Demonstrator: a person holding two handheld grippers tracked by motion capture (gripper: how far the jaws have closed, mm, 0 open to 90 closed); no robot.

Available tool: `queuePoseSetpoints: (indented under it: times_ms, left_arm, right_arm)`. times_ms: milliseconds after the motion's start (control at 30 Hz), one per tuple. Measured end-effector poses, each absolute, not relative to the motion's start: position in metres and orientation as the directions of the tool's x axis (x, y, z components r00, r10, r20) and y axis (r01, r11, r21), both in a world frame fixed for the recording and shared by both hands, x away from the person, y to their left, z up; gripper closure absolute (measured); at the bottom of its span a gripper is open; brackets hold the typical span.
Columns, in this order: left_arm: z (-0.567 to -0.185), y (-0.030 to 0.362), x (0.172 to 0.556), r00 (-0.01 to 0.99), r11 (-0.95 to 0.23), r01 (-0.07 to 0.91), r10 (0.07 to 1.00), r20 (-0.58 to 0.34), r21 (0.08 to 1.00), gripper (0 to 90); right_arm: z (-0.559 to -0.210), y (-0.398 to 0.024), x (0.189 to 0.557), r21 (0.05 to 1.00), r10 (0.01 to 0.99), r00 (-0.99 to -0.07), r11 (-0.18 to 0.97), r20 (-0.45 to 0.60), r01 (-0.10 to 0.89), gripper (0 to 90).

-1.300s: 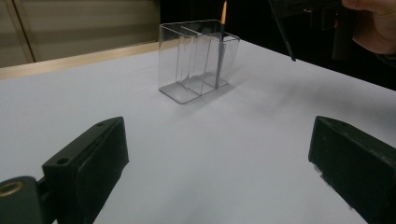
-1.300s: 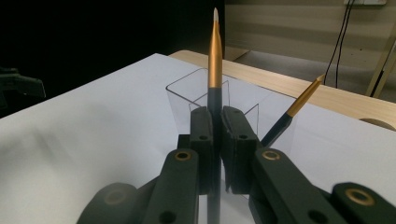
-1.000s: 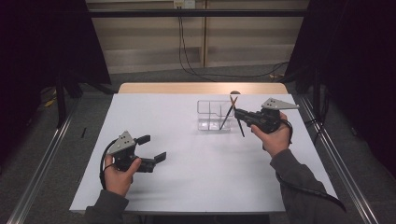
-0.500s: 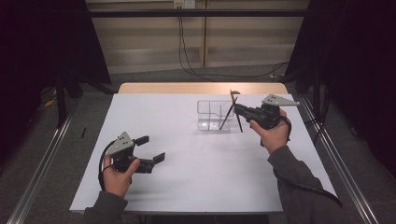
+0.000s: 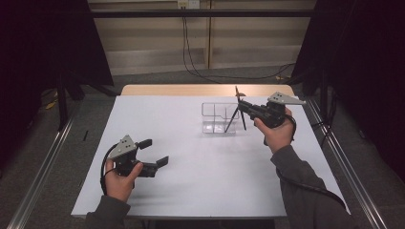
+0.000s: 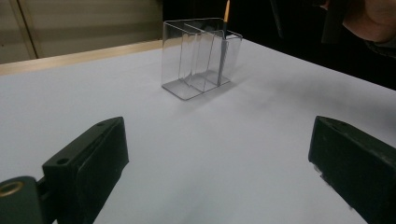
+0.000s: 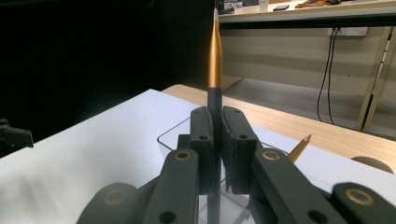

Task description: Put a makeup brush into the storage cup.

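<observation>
Pen: dark slim pen with gold tapered end point(image 7: 215, 60), pinched upright by right gripper point(image 5: 242, 107) jaws, now steeper, lower end inside clear plastic compartment holder point(image 5: 215, 118).
Second pen point(image 5: 231, 120): leaning in holder.
Left gripper point(image 5: 154, 152): jaws spread, idle over white worktop point(image 5: 191, 181).
Meaning: release probably next.

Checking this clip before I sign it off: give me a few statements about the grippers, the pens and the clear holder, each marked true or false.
1. The right gripper is shut on a pen with a gold tip. True.
2. The left gripper holds a pen. False: its jaws stand open with nothing between them, over the white table.
3. The clear holder has dividers inside. True.
4. The clear holder lies tipped on its side. False: it stands upright on the table.
5. A second pen leans in the holder. True: in the high view two dark shafts cross there.
6. The held pen lies flat on the table. False: it is held upright over the holder.
</observation>
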State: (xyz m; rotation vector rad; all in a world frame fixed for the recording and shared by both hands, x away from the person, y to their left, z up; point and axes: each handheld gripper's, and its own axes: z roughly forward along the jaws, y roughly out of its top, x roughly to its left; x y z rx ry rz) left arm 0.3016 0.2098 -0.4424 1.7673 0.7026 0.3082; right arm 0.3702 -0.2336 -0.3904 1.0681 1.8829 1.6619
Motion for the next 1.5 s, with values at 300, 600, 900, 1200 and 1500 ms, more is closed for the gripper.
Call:
queuePoseSetpoints:
  times_ms: [300,600,900,1200,1500]
  left_arm:
    - [-0.442,0.211,0.302,0.793,-0.164,0.298,0.591,-0.149,0.94,4.5]
    - [-0.442,0.211,0.302,0.785,-0.167,0.304,0.602,-0.147,0.938,4.5]
    - [-0.443,0.211,0.301,0.785,-0.163,0.306,0.6,-0.151,0.938,4.6]
    - [-0.443,0.211,0.301,0.784,-0.162,0.307,0.601,-0.153,0.938,4.6]
    - [-0.443,0.211,0.301,0.786,-0.163,0.306,0.599,-0.152,0.938,4.7]
  right_arm:
    - [-0.389,-0.233,0.374,0.965,0.767,-0.614,-0.025,0.187,0.263,84.2]
    - [-0.388,-0.233,0.378,0.966,0.772,-0.607,-0.033,0.187,0.256,84.1]
    - [-0.388,-0.231,0.383,0.967,0.773,-0.606,-0.039,0.19,0.253,84.1]
    - [-0.387,-0.229,0.389,0.967,0.781,-0.596,-0.042,0.187,0.25,84.1]
    - [-0.386,-0.228,0.394,0.969,0.784,-0.593,-0.046,0.186,0.243,84.1]
